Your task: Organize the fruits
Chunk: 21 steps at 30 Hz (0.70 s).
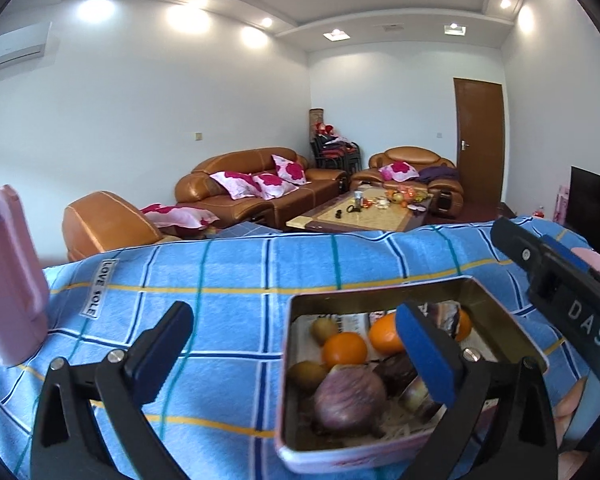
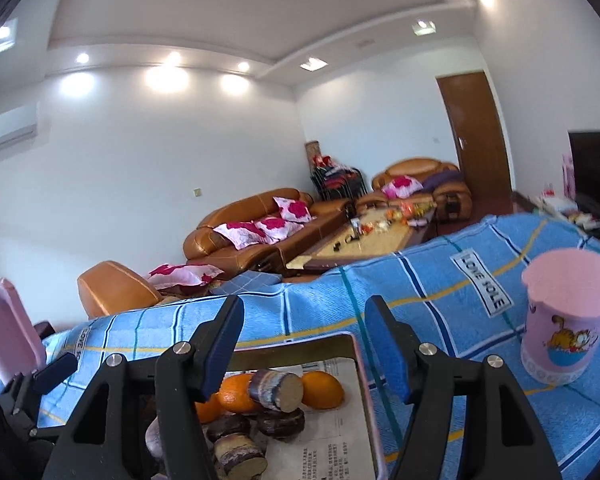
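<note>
A pink-rimmed tin box [image 1: 360, 300] stands on the blue checked cloth [image 1: 228, 280]. It holds oranges [image 1: 344, 350], a purple round fruit [image 1: 350, 398], brownish small fruits [image 1: 306, 374] and cut sugarcane pieces [image 1: 396, 370]. My left gripper [image 1: 292, 346] is wide open, its right finger over the tin and its left finger over bare cloth, gripping nothing. In the right wrist view my right gripper [image 2: 306, 338] is open above the tin's [image 2: 300, 346] far right corner, with oranges [image 2: 322, 388] and a sugarcane piece [image 2: 278, 386] below it.
A pink cartoon cup [image 2: 564, 320] with its lid on stands on the cloth right of the tin. A pink flat lid [image 1: 12, 276] stands up at the left. A finger [image 1: 512, 240] of the right gripper reaches in from the right. Behind are sofas [image 1: 260, 184] and a coffee table [image 1: 364, 212].
</note>
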Motion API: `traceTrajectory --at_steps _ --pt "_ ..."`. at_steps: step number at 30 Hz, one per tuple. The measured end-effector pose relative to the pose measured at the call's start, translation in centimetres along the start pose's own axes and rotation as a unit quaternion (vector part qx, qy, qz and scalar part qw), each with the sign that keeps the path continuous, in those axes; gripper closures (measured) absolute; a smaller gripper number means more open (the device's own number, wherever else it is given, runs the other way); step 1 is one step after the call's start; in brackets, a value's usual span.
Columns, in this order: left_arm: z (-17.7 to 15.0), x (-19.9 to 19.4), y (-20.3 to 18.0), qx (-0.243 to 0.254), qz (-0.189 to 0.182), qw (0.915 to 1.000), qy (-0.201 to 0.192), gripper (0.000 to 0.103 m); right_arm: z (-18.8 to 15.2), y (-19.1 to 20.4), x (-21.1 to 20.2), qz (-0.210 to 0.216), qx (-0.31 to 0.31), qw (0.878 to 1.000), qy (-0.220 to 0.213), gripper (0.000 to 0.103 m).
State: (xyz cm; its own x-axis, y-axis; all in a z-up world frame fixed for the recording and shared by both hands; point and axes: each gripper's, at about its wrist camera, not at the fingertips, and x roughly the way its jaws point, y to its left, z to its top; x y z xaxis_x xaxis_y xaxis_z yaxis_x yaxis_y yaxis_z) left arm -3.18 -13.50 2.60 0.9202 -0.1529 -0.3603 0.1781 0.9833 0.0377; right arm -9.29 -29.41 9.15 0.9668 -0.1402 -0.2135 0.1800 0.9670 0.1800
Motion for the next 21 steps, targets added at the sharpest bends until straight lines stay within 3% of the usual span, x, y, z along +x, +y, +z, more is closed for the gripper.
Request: traceTrajectory --at_steps 7,14,21 --pt "-0.6 -1.7 1.2 0.006 0.022 0.9995 -0.021 0.0 -0.3 1.9 -2.9 -0.015 -0.033 0.999 -0.035 0.038" --pt "-1.1 -2.9 2.2 -0.007 0.017 0.9996 -0.022 0.0 -0.9 4.8 -5.3 -0.027 -0.101 0.992 -0.073 0.038" --pt "-1.4 -3.6 2.3 -0.011 0.023 0.9993 -0.028 0.0 -0.9 3.7 -7.5 -0.034 -0.081 0.99 -0.112 0.038"
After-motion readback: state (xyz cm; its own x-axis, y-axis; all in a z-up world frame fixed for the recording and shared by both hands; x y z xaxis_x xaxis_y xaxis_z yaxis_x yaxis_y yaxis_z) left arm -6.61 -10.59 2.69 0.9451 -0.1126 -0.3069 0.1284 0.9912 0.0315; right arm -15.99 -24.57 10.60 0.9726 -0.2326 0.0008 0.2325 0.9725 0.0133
